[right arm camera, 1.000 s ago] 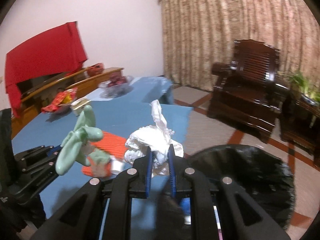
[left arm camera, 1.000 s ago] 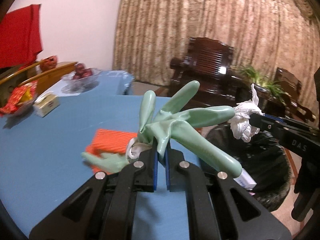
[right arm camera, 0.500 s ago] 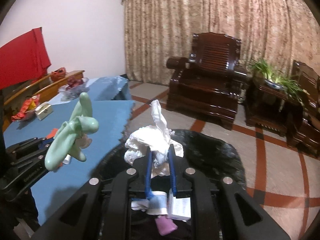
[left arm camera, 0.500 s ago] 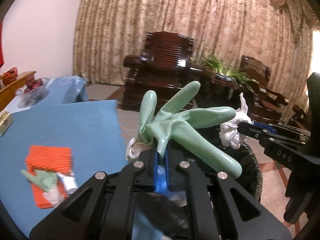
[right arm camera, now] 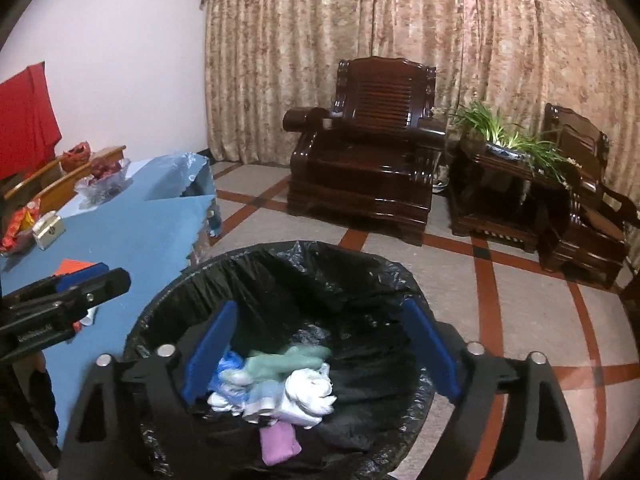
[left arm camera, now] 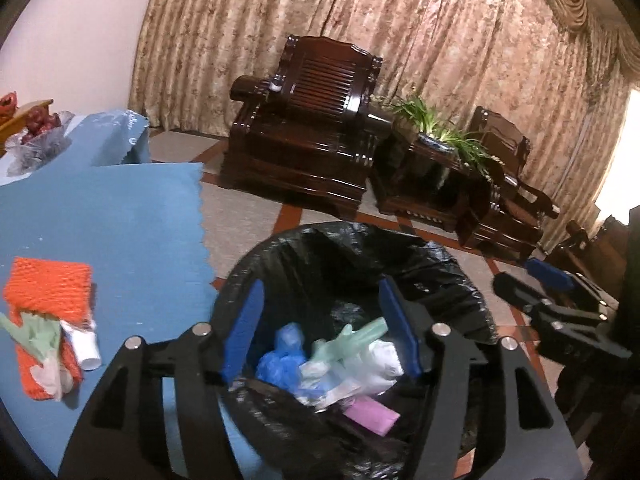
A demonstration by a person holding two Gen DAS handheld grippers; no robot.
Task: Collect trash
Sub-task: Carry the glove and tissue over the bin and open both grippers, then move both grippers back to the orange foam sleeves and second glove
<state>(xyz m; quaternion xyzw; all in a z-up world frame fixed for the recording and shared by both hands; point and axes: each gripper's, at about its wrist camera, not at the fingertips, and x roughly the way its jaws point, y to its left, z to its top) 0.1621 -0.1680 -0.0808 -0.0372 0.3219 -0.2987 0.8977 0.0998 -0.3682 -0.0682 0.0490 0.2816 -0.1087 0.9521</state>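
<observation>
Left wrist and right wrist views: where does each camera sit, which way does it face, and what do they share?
Left wrist: on the left hand-held gripper, facing down into the bin; its jaws are opening, empty; right hand-held gripper at right.
Right wrist: on the right hand-held gripper, over the bin too; jaws opening, empty; left one at left.
Shared: bin, green glove, blue table, armchair.

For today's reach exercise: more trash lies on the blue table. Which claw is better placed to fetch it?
Left. The left claw sits beside the table holding the remaining trash; the right claw is farther away.
</observation>
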